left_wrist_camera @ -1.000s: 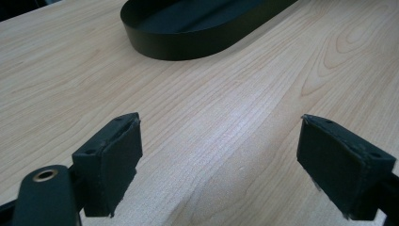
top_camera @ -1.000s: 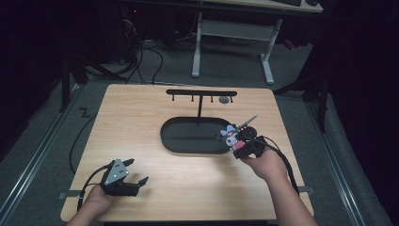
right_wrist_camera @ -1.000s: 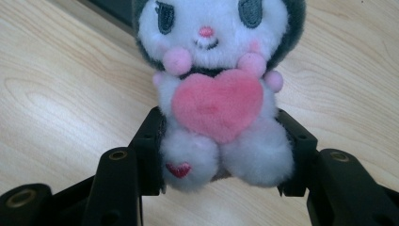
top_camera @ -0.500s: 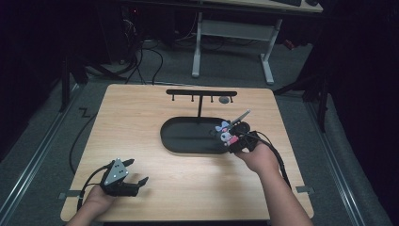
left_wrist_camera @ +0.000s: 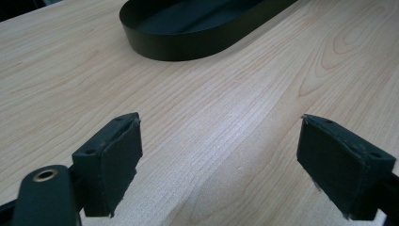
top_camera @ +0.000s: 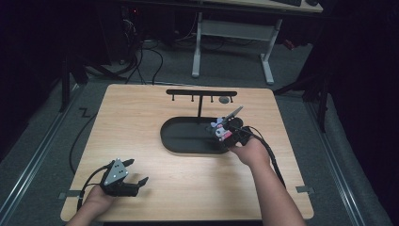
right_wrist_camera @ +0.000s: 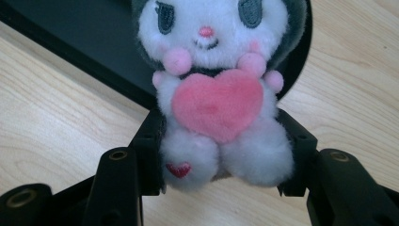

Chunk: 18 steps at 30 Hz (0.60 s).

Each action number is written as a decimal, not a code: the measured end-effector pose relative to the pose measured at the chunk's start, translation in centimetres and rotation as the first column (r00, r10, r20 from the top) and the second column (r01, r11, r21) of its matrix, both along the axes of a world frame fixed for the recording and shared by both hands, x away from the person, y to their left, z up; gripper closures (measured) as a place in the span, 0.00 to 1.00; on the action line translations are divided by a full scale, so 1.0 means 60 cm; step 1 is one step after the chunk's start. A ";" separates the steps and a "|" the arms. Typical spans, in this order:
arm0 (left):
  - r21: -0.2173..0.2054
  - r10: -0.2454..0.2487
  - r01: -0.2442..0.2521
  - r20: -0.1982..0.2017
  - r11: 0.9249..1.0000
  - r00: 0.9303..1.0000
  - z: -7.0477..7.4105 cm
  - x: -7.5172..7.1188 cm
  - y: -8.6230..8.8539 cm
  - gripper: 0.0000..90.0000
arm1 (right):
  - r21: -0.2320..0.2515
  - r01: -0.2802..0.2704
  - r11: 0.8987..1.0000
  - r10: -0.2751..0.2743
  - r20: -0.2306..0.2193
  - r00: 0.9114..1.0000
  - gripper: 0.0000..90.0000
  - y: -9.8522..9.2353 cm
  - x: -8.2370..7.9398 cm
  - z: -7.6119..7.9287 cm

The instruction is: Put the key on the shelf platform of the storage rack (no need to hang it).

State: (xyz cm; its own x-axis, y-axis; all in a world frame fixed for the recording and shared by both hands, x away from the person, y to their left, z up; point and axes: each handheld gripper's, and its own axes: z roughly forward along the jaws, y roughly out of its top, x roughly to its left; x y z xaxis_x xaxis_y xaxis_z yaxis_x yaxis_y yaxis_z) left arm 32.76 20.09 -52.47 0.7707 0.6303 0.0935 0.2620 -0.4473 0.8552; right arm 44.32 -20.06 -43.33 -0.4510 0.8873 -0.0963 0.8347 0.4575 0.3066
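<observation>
A small plush toy point(right_wrist_camera: 214, 89), white with a dark hood and a pink heart on its chest, sits squeezed between the pads of my right gripper point(right_wrist_camera: 221, 155). In the high view the toy point(top_camera: 220, 130) and right gripper point(top_camera: 226, 133) hover at the right end of the black oval tray point(top_camera: 186, 139). My left gripper point(top_camera: 139, 183) rests near the table's front left edge, jaws wide apart with bare wood between them point(left_wrist_camera: 221, 155). The tray's near wall point(left_wrist_camera: 188, 44) shows ahead in the left gripper view.
A black rack with hooks point(top_camera: 202, 96) stands behind the tray on a thin post. A small round grey object point(top_camera: 225, 100) lies by the rack. Cables trail from both grippers. Dark floor and a desk frame point(top_camera: 233, 42) lie beyond the table.
My right hand has carried the plush toy leftward and slightly down, from beside the tray's right end to over its rim. The left gripper has stayed put.
</observation>
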 end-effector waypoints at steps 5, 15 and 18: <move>0.000 0.000 0.000 0.000 1.000 1.000 0.000 0.000 0.000 0.17 | 0.003 0.001 1.000 -0.001 0.001 1.000 0.53 0.011 0.017 -0.010; -0.008 -0.002 0.002 0.002 1.000 1.000 0.000 -0.001 0.000 0.17 | 0.004 0.015 1.000 -0.015 0.011 1.000 0.53 0.034 0.046 -0.025; -0.009 -0.004 0.004 0.002 1.000 1.000 0.000 -0.001 0.001 0.17 | 0.008 0.016 1.000 -0.016 0.011 1.000 0.53 0.039 0.051 -0.027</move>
State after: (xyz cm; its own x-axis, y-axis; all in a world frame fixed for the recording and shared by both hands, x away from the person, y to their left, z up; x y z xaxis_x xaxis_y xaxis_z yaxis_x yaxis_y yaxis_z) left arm 32.69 20.12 -52.49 0.7729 0.6281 0.0899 0.2583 -0.4409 0.8596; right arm 47.38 -17.73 -44.93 -0.4361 0.8950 -0.0938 0.8383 0.4419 0.3194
